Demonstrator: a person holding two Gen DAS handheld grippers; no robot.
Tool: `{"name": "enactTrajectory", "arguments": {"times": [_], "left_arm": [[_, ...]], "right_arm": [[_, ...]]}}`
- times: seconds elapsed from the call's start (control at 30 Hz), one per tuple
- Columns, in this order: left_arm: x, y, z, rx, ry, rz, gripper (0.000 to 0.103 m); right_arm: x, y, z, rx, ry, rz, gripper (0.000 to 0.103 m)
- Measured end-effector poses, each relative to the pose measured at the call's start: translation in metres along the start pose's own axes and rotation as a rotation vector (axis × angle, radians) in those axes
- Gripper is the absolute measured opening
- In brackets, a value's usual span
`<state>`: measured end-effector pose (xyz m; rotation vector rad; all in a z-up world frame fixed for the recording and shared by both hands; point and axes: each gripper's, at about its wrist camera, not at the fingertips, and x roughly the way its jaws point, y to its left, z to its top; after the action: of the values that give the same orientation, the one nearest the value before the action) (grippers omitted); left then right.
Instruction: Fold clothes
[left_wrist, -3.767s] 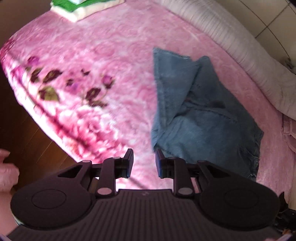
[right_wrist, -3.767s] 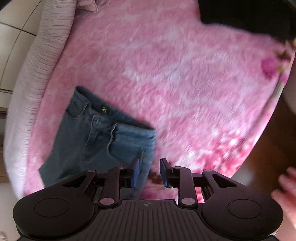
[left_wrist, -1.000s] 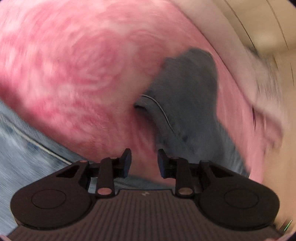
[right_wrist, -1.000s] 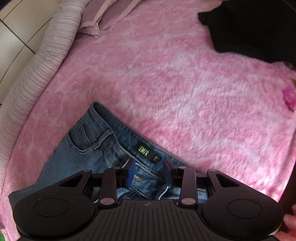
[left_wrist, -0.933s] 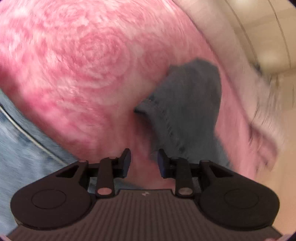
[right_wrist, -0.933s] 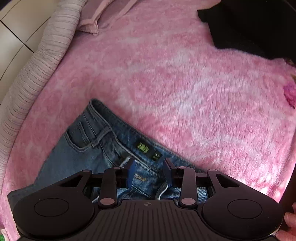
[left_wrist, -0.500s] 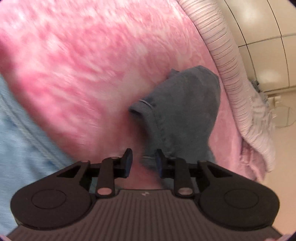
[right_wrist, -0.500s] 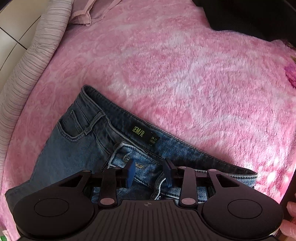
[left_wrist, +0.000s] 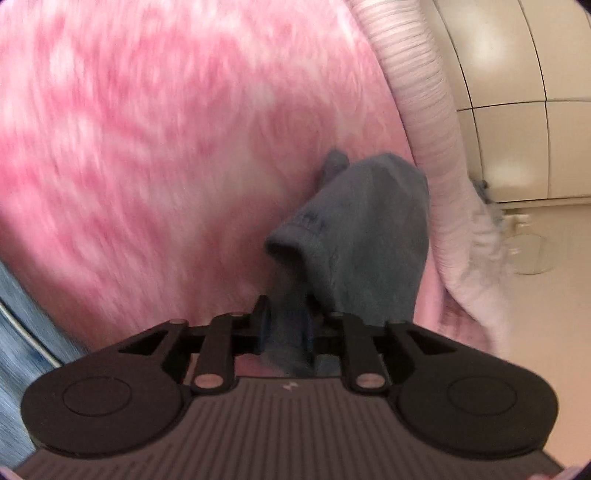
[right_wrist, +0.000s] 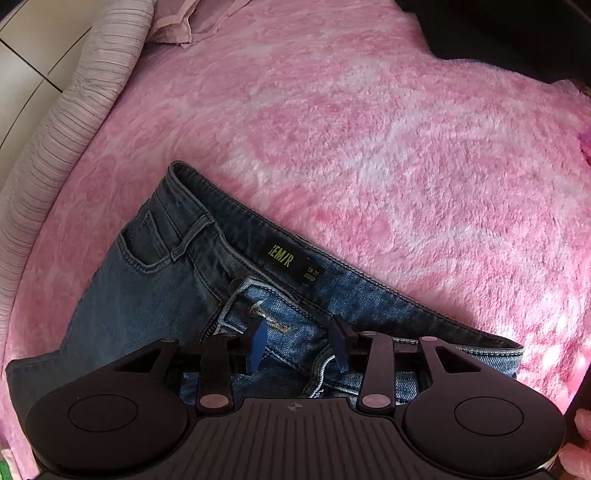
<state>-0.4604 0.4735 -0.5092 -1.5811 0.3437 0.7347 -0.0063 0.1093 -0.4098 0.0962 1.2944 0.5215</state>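
The black two-finger left gripper (left_wrist: 287, 321) has a bunched fold of dark blue denim trouser leg (left_wrist: 364, 236) between its fingers; its jaws have just been opening, and blur hides whether the pads press on the cloth. That leg runs away from the fingers over the fluffy pink floral blanket (left_wrist: 155, 140) toward the ribbed pale pink bed edge (left_wrist: 424, 110), its far end just beside that edge. A lighter strip of denim shows at the lower left of the left wrist view.

The black right gripper (right_wrist: 299, 343), with blue pads, stands moderately wide, its jaws having just been opening. It hovers over the open fly of the blue jeans (right_wrist: 155, 288), gripping nothing that can be seen. The waistband lies flat on the blanket and slants from the bed edge side down toward the right, with a black label (right_wrist: 293, 264) inside it. Beyond the waistband bare blanket stretches to a pale pink garment (right_wrist: 184, 22) by the bed edge and a black cloth (right_wrist: 517, 33) at the far right.
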Motion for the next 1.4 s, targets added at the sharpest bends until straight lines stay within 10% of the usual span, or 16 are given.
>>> {"name": "enactTrajectory", "arguments": {"times": [0.23,0.4,0.63,0.73,0.87,1.13,1.4], "left_arm": [[0.009,-0.014,-0.003,0.099,0.007,0.029,0.009],[-0.026,-0.094,0.008,0.653,-0.171,0.209,0.007],[-0.158,-0.182,0.050,1.240,-0.685,0.503,0.011],[-0.171,-0.173,0.058,1.374,-0.685,0.657,0.017],[-0.165,-0.115,0.112,1.000,-0.512,0.849,0.028],[-0.182,0.003,0.120,0.311,-0.425,0.591,0.031],[-0.167,0.034,0.157,0.140,-0.470,0.509,0.032]], "right_arm": [[0.003,0.002,-0.001,-0.007,0.002,0.000,0.043],[0.007,0.004,0.003,-0.012,0.017,-0.009,0.043],[0.010,0.006,0.007,0.017,0.029,-0.025,0.043],[0.011,0.008,0.006,0.030,0.027,-0.022,0.043],[0.011,0.013,0.005,0.021,0.016,-0.047,0.044],[0.010,0.019,0.004,-0.006,0.023,-0.070,0.045],[0.011,0.034,0.002,-0.030,0.021,-0.121,0.046]]}}
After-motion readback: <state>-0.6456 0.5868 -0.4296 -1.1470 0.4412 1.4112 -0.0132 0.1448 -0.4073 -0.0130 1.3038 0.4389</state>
